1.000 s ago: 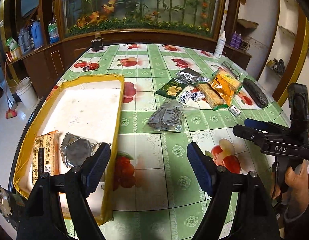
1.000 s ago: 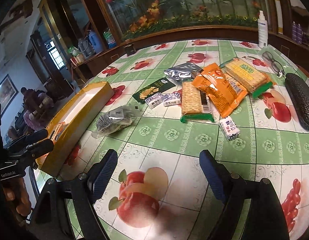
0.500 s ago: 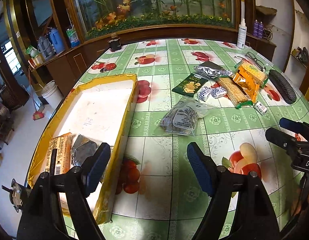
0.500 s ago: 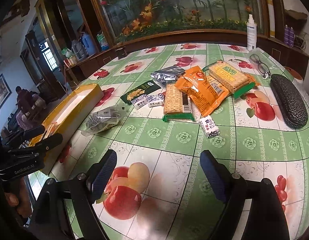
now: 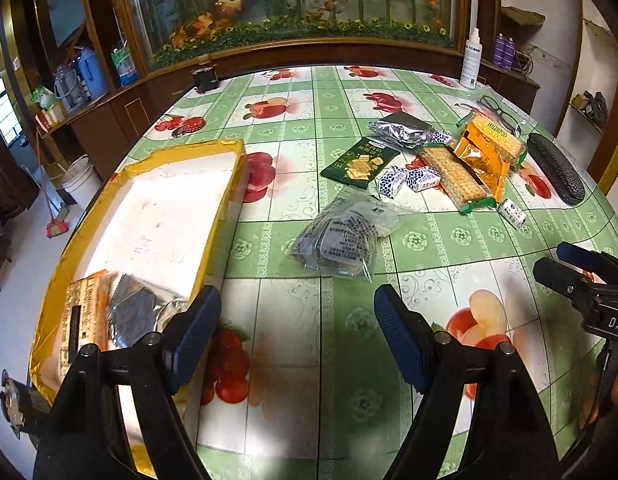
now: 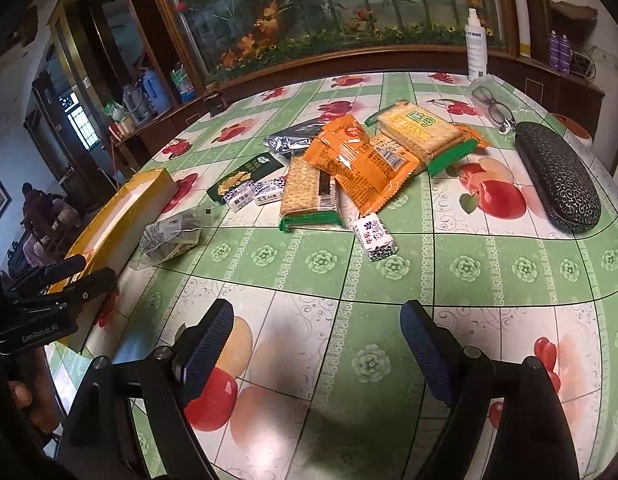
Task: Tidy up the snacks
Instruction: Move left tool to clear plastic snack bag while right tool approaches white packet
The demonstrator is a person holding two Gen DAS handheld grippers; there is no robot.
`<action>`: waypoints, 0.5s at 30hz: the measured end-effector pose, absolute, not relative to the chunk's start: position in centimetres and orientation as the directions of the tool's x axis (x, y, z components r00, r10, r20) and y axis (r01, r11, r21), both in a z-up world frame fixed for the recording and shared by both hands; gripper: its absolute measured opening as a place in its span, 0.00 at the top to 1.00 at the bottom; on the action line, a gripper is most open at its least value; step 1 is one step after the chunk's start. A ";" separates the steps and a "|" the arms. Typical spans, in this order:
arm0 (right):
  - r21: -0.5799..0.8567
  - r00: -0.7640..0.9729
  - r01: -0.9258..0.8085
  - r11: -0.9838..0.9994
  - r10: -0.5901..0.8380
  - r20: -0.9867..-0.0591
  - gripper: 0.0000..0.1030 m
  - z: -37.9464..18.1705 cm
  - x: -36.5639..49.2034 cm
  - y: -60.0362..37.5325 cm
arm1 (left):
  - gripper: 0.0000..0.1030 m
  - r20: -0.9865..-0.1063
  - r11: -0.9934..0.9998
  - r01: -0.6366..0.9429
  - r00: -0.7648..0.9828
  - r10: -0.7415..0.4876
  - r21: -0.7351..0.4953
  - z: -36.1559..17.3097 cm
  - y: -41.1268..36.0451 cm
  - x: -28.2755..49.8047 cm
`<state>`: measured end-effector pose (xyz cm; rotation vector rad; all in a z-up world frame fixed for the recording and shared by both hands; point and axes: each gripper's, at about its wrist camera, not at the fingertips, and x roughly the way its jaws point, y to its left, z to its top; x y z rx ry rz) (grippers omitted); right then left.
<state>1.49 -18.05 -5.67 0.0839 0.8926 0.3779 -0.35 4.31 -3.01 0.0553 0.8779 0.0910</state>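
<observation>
Snacks counted outward from the yellow tray

Tray (image 5: 225,184) holds two packets at its near end. Just right lies one clear bag (image 5: 341,236); farther right, one green packet (image 5: 359,162), one silver pouch (image 5: 401,130), three small candies, two cracker sleeves, one orange bag (image 6: 361,160). Left gripper (image 5: 297,332) and right gripper (image 6: 317,340) both gape wide, empty.

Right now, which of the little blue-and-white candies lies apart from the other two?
The small candy by the cracker pack's green end; the other two sit together beside the dark green packet.
</observation>
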 end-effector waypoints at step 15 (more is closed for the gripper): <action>0.189 0.557 -0.295 0.936 0.330 -0.762 0.15 -6.2 5.8 -17.9 | 0.23 -0.813 0.998 0.022 0.582 0.038 0.063 -5.0 3.1 5.3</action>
